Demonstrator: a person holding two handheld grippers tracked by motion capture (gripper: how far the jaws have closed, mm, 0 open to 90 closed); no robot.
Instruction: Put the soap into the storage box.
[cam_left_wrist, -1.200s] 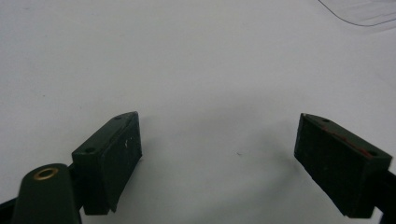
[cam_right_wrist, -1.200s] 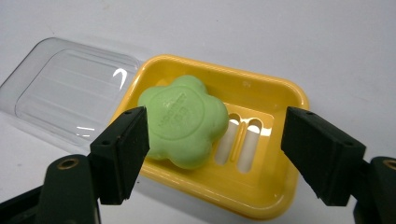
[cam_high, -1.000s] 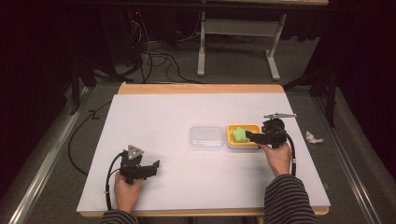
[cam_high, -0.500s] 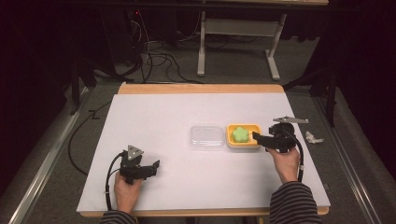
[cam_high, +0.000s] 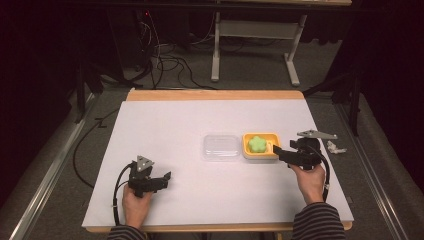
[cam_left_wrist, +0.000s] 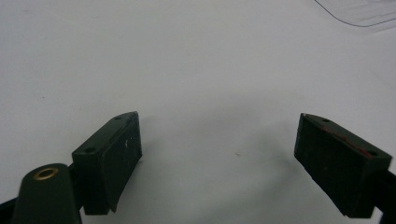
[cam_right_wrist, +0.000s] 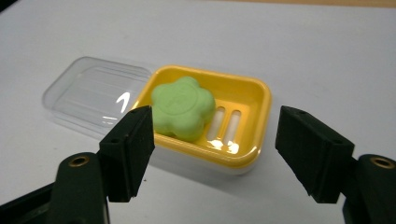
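The right gripper (cam_high: 276, 149) is hovering at the 3 o'clock edge of the yellow soap dish (cam_high: 260, 156). Its 2 jaws have just been narrowing and are standing apart, empty. The green soap (cam_right_wrist: 183, 108) is lying at 11 o'clock ahead of them. The left gripper (cam_high: 166, 176), released, is resting farther off.

From up here, both of the person's forearms are cut off by the bottom edge, and the striped sleeve (cam_high: 317, 222) shows only its cuff end. A small pale thing (cam_high: 336, 147) lies at the table's (cam_high: 165, 125) right edge, too small to tell what it is. The grey stand (cam_high: 255, 45) behind the table loses its top to the upper edge, and the floor cables (cam_high: 165, 62) run off into dark I can't see through. In the left gripper view, only 1 corner of the clear lid (cam_left_wrist: 359, 11) gets in. In the right gripper view, the marks pressed into the green soap (cam_right_wrist: 182, 107) are too faint to read.
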